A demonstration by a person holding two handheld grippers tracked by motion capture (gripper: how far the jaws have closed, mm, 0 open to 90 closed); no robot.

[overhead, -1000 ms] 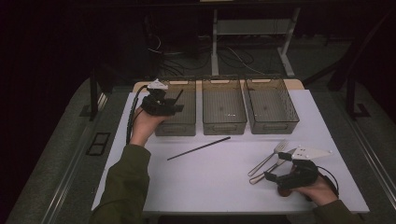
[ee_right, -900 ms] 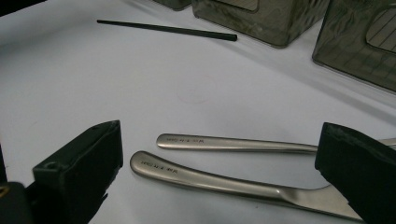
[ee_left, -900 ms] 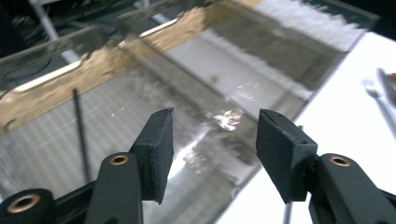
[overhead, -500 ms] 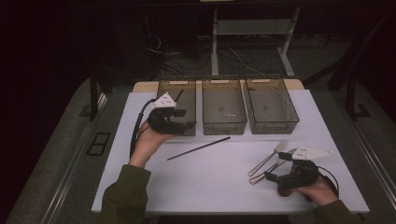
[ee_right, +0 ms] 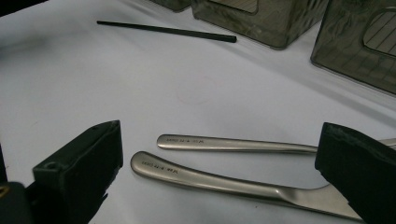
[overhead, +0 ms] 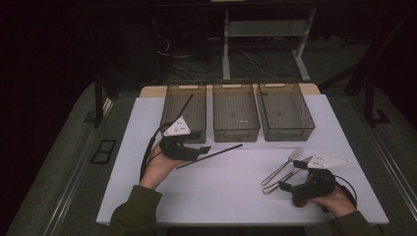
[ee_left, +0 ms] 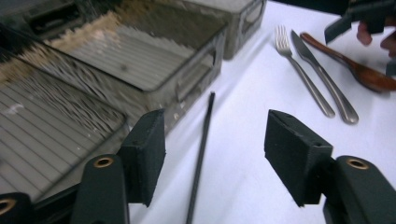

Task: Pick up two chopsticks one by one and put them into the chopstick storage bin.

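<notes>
1. White table (overhead: 236,196); three grey bins (overhead: 236,118) ranged along its far edge.
2. Left gripper (overhead: 199,151); jaws parted, just closing slightly, nothing gripped; black chopstick (ee_left: 201,154) laid between them on the table.
3. Right gripper (ee_right: 219,177); jaws held wide over fork (ee_right: 233,143) and knife (ee_right: 210,179) handles.

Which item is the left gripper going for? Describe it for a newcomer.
On the white table, look just in front of the three mesh bins. The black chopstick lies there alone, thin, dark and straight, unlike the shiny fork farther right.
</notes>
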